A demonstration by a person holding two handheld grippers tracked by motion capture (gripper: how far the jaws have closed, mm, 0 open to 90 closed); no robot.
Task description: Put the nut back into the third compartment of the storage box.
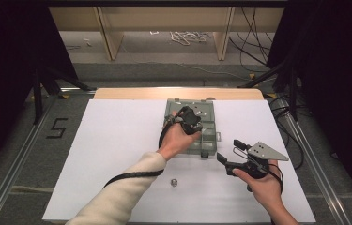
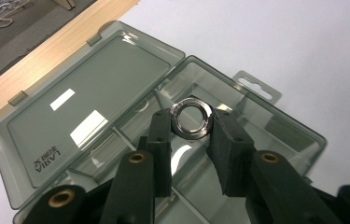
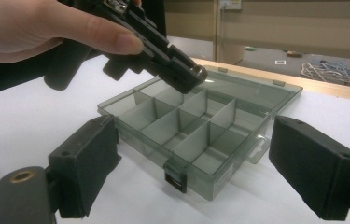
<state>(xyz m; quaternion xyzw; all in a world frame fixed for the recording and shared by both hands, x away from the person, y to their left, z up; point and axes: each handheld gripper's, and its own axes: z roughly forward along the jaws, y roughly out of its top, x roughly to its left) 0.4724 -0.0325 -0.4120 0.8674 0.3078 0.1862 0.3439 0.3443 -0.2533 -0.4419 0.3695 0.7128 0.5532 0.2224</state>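
Over the smoky compartment box (image 2: 275,135) near the tabletop's far edge, a metal ring nut (image 2: 192,117) is gripped by the left claw (image 2: 189,140), while the right claw (image 3: 191,172) is held wide open and empty, and mirrored lettering on the lid (image 2: 84,126) cannot be made out.

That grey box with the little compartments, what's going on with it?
A person holds a claw in each hand. The left claw grips a metal nut above the open compartment box, seemingly about to drop it in. The right claw waits open beside the box. Another nut lies on the table.

A lab-like recording space is suggested. A white-covered wooden table (image 1: 117,140) is flanked by black curtains (image 1: 9,56). Loose black cables (image 1: 253,42) are seen on the grey floor (image 1: 164,70).
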